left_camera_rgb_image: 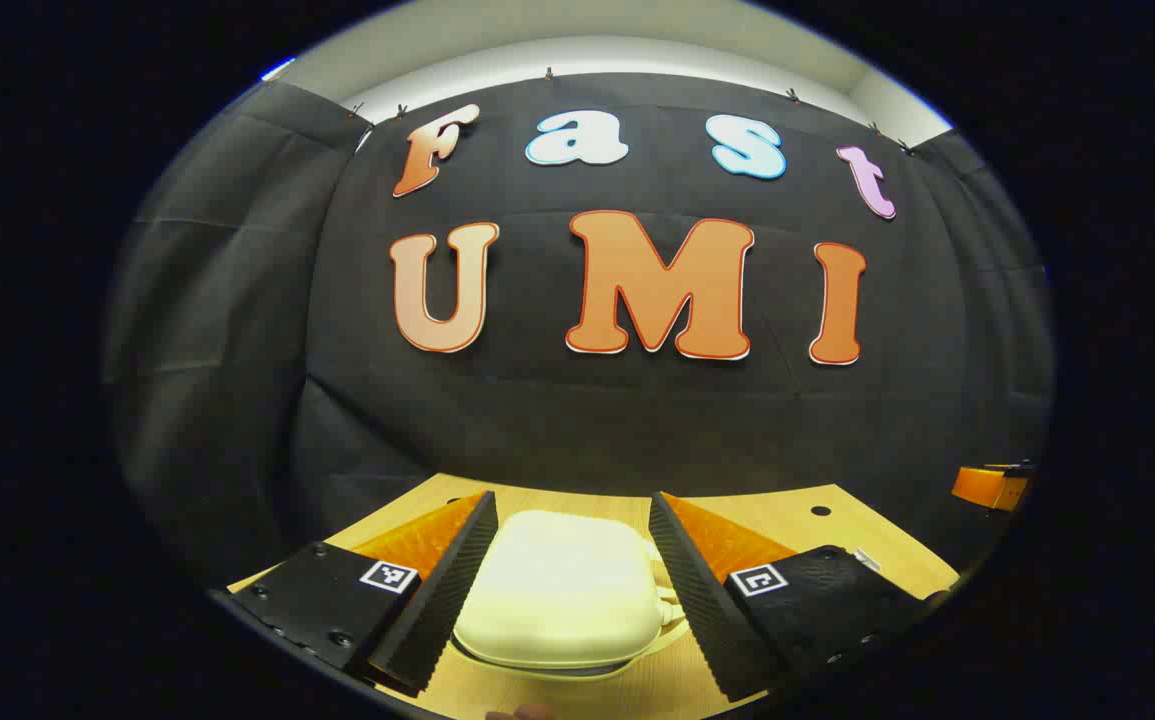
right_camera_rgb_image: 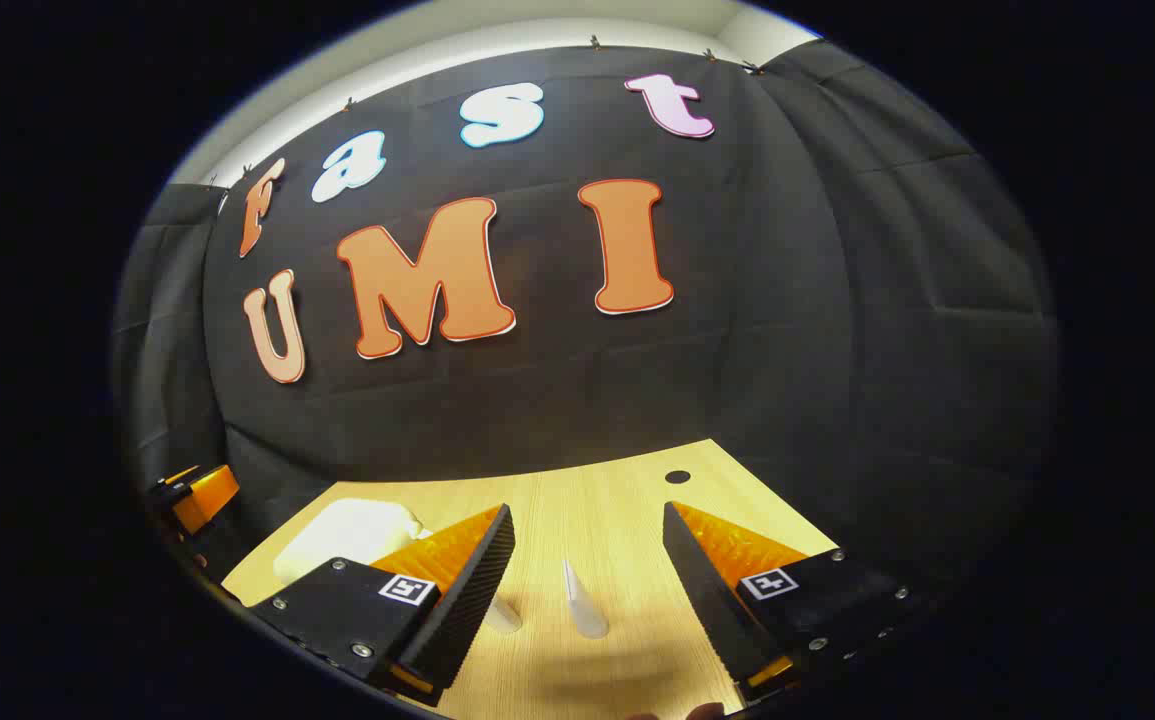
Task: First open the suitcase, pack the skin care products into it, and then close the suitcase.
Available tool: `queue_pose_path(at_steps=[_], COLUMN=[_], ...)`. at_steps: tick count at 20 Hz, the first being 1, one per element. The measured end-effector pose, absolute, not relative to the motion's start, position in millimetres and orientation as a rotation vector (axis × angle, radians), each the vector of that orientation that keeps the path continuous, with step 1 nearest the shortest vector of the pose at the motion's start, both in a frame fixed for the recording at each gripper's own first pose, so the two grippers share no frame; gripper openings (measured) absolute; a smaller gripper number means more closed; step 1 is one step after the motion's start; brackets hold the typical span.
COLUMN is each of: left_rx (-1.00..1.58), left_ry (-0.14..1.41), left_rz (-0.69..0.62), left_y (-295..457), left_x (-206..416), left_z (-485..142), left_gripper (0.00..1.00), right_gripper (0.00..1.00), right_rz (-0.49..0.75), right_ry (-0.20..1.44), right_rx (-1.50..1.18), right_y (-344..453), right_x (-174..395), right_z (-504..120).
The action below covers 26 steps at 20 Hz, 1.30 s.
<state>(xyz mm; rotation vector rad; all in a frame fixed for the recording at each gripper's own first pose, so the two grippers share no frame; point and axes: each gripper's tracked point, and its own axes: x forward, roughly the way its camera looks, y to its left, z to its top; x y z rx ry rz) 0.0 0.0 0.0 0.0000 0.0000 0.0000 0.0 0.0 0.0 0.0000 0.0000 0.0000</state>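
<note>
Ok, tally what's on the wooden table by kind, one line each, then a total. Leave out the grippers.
Suitcase, cream, closed: 1
Skin care tube, pale, standing with its crimped end up: 1
Second pale skin care item, partly hidden behind a finger of the right gripper: 1
Total: 3

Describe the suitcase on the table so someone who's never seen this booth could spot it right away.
Start at the light wooden table in front of the black cloth wall. The suitcase lies flat and closed on it, framed between the open fingers of the left gripper. It is a cream, rounded-cornered case, far bulkier than the slim pale tubes standing near the right gripper.
</note>
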Motion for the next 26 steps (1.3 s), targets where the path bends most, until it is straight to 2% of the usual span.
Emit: queue_pose_path(at_steps=[1, 2, 3, 5, 6, 7, 19, 26], left_rx=[0.003, 0.004, 0.003, 0.007, 0.013, 0.017, 0.105, 0.474], left_ry=[-0.003, -0.01, -0.013, -0.019, -0.023, -0.018, -0.008, 0.042], left_rz=[-0.005, -0.003, -0.003, -0.015, -0.013, -0.018, -0.02, -0.05], left_y=[-2.7, -4.5, -6.7, -13.5, -14.7, -16.8, -18.3, -46.4], left_x=[3.3, 5.9, 9.8, 12.9, 13.9, 15.0, 11.2, 22.0], left_z=[1.3, 5.7, 7.7, 10.4, 11.7, 9.1, 4.9, -28.5], left_gripper=[0.98, 0.98, 0.95, 0.98, 0.95, 0.98, 0.97, 0.98], right_gripper=[0.95, 0.95, 0.95, 0.95, 0.95, 0.95, 0.95, 0.95], right_rz=[-0.005, -0.015, -0.033, -0.058, -0.056, -0.053, -0.054, -0.101], right_ry=[-0.011, -0.02, -0.017, -0.02, -0.025, -0.029, -0.021, 0.002], right_rx=[0.005, 0.008, 0.004, -0.01, -0.017, -0.022, -0.047, -0.06], right_y=[-1.0, -2.1, -4.5, -7.7, -7.0, -6.1, -3.7, -27.9], right_x=[1.0, 3.3, 8.7, 14.7, 13.8, 11.8, 4.5, 3.4], right_z=[3.0, 6.8, 10.5, 18.4, 21.3, 21.5, 14.5, 1.0])
